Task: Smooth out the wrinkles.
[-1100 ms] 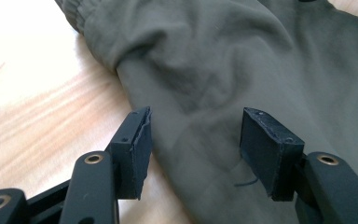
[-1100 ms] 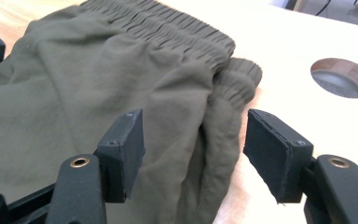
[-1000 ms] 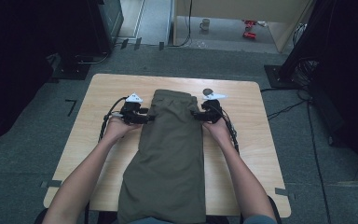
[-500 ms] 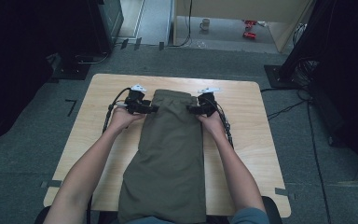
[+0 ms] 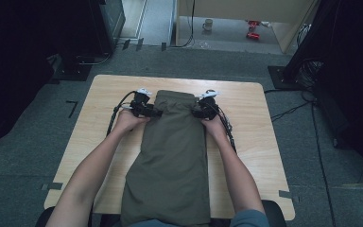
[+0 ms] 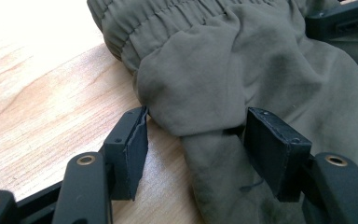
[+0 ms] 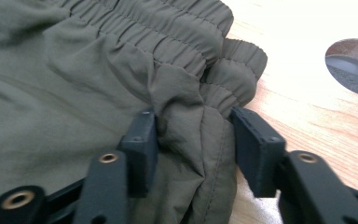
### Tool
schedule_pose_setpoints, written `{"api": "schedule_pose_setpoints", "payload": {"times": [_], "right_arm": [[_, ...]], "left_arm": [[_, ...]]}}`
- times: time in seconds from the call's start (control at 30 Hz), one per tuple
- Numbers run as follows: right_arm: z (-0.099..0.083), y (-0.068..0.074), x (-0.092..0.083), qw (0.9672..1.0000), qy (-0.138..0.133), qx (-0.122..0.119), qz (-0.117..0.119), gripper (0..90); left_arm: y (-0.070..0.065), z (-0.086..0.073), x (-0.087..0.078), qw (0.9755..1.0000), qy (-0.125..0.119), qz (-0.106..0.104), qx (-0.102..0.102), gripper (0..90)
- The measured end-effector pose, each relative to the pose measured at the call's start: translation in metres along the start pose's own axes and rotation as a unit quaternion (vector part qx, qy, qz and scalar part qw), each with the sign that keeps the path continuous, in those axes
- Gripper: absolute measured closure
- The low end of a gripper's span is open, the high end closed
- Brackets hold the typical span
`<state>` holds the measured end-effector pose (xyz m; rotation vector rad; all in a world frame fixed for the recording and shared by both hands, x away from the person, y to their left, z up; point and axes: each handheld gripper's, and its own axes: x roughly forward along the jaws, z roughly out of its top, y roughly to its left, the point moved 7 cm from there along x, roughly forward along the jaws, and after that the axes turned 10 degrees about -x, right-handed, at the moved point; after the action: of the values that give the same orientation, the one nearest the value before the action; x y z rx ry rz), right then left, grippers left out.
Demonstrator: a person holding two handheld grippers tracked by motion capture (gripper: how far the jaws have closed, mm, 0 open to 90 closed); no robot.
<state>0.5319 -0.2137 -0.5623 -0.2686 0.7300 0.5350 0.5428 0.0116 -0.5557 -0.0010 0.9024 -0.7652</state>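
a person seated at a pale wooden bench [image 5: 260, 123] works a folded pair of olive trousers [image 5: 172, 165] laid lengthwise down its middle, waistband at the far end and the legs reaching over the near edge. the left claw [image 5: 155, 113] sits at the trousers' left edge just below the elastic waistband [image 6: 168, 18]; its jaws stand apart around a bulge of fabric, touching it on both sides but not visibly pinching it flat. the right claw [image 5: 196, 113] mirrors it at the trousers' right edge, its jaws also parted around a gathered fold beside the waistband, so neither looks fully clenched yet.

the step appears to be taking hold of both top corners. done well, each claw would close on the full thickness of layers, near the elastic, at matching positions either side, so the cloth lifts evenly without slipping.

beyond the trousers the bench is bare, with a round hole [image 7: 352, 65] near its far edge. grey floor surrounds it; a mug [image 5: 208, 23] and red items [image 5: 251, 29] sit far behind.
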Motion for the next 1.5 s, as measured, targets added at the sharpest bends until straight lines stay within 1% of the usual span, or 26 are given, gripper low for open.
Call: {"api": "schedule_pose_setpoints", "payload": {"times": [0.07, 0.13, 0.23, 0.3, 0.4, 0.47, 0.53, 0.6, 0.63, 0.7, 0.73, 0.8, 0.87, 0.9, 0.93, 0.97, 1.0, 1.03, 1.07, 1.1, 1.13, 1.17, 1.23, 1.33, 1.4, 1.5], "right_arm": [[0.000, -0.001, 0.000, 1.0000, -0.002, -0.003, -0.002, 61.0], [0.000, -0.001, 0.000, 1.0000, -0.001, -0.001, -0.001, 67.7], [0.001, 0.000, 0.000, 1.0000, 0.003, 0.004, 0.005, 76.6], [0.002, 0.002, 0.000, 0.9999, 0.006, 0.013, 0.009, 79.3], [0.003, 0.003, -0.001, 0.9989, 0.005, 0.040, 0.025, 82.0], [0.006, 0.002, -0.004, 0.9982, -0.001, 0.049, 0.034, 83.8], [0.009, 0.000, -0.007, 0.9978, -0.009, 0.053, 0.039, 84.5], [0.016, -0.003, -0.010, 0.9957, 0.009, 0.075, 0.053, 84.5], [0.021, -0.006, -0.013, 0.9955, 0.005, 0.078, 0.053, 84.5], [0.036, -0.011, -0.019, 0.9959, -0.014, 0.077, 0.046, 84.5], [0.043, -0.013, -0.023, 0.9962, -0.025, 0.074, 0.040, 84.6], [0.061, -0.017, -0.031, 0.9963, -0.040, 0.069, 0.034, 84.5], [0.080, -0.020, -0.041, 0.9961, -0.061, 0.059, 0.023, 84.5], [0.092, -0.021, -0.049, 0.9957, -0.077, 0.051, 0.013, 84.5], [0.105, -0.023, -0.059, 0.9947, -0.096, 0.039, 0.003, 84.3], [0.122, -0.025, -0.073, 0.9921, -0.123, 0.023, -0.009, 84.0], [0.134, -0.026, -0.084, 0.9887, -0.148, 0.008, -0.023, 83.8], [0.143, -0.026, -0.092, 0.9856, -0.166, -0.004, -0.033, 83.6], [0.152, -0.026, -0.102, 0.9812, -0.186, -0.021, -0.048, 83.5], [0.158, -0.024, -0.110, 0.9778, -0.199, -0.032, -0.058, 83.4], [0.160, -0.022, -0.114, 0.9759, -0.205, -0.040, -0.064, 83.5], [0.160, -0.021, -0.115, 0.9760, -0.204, -0.045, -0.064, 83.5], [0.151, -0.016, -0.113, 0.9795, -0.193, -0.037, -0.045, 83.5], [0.137, -0.010, -0.107, 0.9828, -0.174, -0.048, -0.039, 83.4], [0.128, -0.007, -0.103, 0.9853, -0.159, -0.053, -0.033, 83.3], [0.116, -0.006, -0.102, 0.9889, -0.140, -0.047, -0.018, 83.2]], "left_arm": [[0.000, 0.000, 0.000, 1.0000, -0.001, 0.000, 0.000, 42.0], [-0.002, -0.001, 0.000, 1.0000, 0.001, -0.006, -0.002, 46.9], [-0.005, -0.002, 0.000, 1.0000, 0.008, -0.004, 0.003, 53.7], [-0.007, -0.003, -0.001, 0.9998, 0.020, -0.007, 0.003, 62.1], [-0.009, -0.004, -0.003, 0.9995, 0.030, -0.003, 0.012, 74.5], [-0.009, -0.003, -0.005, 0.9993, 0.036, -0.006, 0.000, 79.4], [-0.008, 0.002, -0.007, 0.9993, 0.031, -0.011, -0.018, 81.0], [-0.008, 0.009, -0.011, 0.9994, 0.023, -0.010, -0.025, 81.4], [-0.007, 0.016, -0.014, 0.9997, 0.014, -0.007, -0.022, 81.5], [-0.008, 0.031, -0.023, 0.9996, -0.021, -0.003, -0.019, 81.6], [-0.008, 0.037, -0.026, 0.9994, -0.030, -0.001, -0.016, 81.6], [-0.008, 0.054, -0.037, 0.9991, -0.041, 0.013, 0.002, 81.6], [-0.011, 0.076, -0.054, 0.9965, -0.079, 0.022, 0.019, 81.6], [-0.013, 0.087, -0.064, 0.9940, -0.102, 0.027, 0.026, 81.5], [-0.017, 0.101, -0.077, 0.9902, -0.131, 0.031, 0.038, 81.5], [-0.020, 0.111, -0.087, 0.9865, -0.155, 0.030, 0.044, 81.4], [-0.022, 0.118, -0.095, 0.9837, -0.171, 0.031, 0.047, 81.2], [-0.025, 0.125, -0.104, 0.9795, -0.192, 0.031, 0.052, 81.2], [-0.028, 0.129, -0.111, 0.9757, -0.208, 0.032, 0.061, 81.2], [-0.029, 0.131, -0.115, 0.9737, -0.214, 0.034, 0.069, 81.2], [-0.030, 0.130, -0.116, 0.9742, -0.211, 0.034, 0.072, 81.1], [-0.029, 0.126, -0.116, 0.9764, -0.200, 0.038, 0.073, 81.1], [-0.028, 0.118, -0.114, 0.9790, -0.187, 0.035, 0.074, 81.1], [-0.028, 0.104, -0.109, 0.9822, -0.166, 0.035, 0.080, 81.0], [-0.030, 0.096, -0.107, 0.9848, -0.155, 0.033, 0.071, 81.1], [-0.035, 0.086, -0.104, 0.9881, -0.138, 0.021, 0.064, 81.1]]}}
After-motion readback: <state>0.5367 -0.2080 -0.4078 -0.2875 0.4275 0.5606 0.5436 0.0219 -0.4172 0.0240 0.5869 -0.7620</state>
